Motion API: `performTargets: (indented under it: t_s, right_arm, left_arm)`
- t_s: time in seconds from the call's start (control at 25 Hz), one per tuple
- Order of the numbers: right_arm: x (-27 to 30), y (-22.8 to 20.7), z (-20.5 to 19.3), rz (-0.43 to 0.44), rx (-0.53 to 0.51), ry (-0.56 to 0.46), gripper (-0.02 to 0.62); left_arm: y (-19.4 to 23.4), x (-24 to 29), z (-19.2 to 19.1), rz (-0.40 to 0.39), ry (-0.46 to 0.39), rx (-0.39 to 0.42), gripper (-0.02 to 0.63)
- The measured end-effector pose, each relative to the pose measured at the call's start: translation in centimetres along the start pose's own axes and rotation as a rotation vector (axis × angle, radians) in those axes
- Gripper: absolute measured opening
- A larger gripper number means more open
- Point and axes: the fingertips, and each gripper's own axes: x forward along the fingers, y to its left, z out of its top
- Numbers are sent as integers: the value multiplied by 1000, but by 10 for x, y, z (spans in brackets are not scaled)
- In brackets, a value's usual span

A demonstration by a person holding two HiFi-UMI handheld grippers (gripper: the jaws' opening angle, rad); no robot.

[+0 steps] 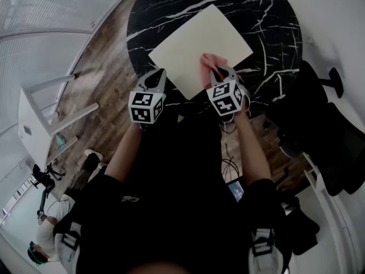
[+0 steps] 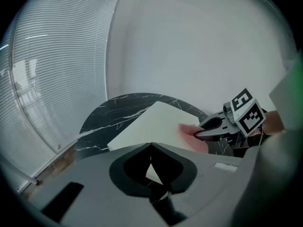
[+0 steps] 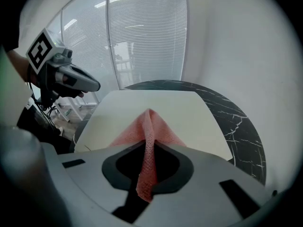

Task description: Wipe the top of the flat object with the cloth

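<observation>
As a person working a pair of handheld tongs is leaning over a round black marble table with white veining (image 1: 171, 4), the right gripper (image 1: 217, 73) is clamping a pink woven cloth (image 1: 206, 65). The fabric is bunching into a ridge between the jaws and fanning out ahead of them. It is spreading onto a pale cream rectangular flat sheet (image 1: 199, 36), which is lying near the middle of the tabletop. The sheet is turned so that its corners are pointing roughly to 12, 3, 6 and 9 o'clock.

The cloth is resting on the sheet's top toward 6 o'clock from its centre, close to the near corner. The left gripper (image 1: 157, 77) is sitting at the sheet's 8 o'clock edge. Its jaws are drawn together with nothing visibly caught between them, and only a sliver of the pale surface is showing through the slit. Whether it is pressing the sheet down cannot be told.

Judging from this, the wiping is looking under way rather than finished. The cloth is gripped and in contact, so the pick-up and placing are done. Nothing on the clean, unmarked surface is showing which parts have been covered. The broad stretch running out to 12 and 3 o'clock is lying beyond the cloth and probably calling for further sweeps.
</observation>
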Motion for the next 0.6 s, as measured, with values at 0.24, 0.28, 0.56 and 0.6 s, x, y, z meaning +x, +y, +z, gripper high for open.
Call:
performTargets:
  t_s: [0.24,0.28,0.56,0.6]
  right_arm:
    - [0,20,-2,23,-9,11,25]
    - [0,25,-3,29,-13,12,25]
    - [1,51,-1,53,-14,19,25]
    - [2,54,-1,56,-12,20,25]
  left_arm:
    - [1,-3,-10,-17,8,1,0]
    - [1,-4,-11,-20,11,3,0]
    - [2,-6,-13,-49,12,3,0]
    - [2,-7,-14,-51,12,5,0]
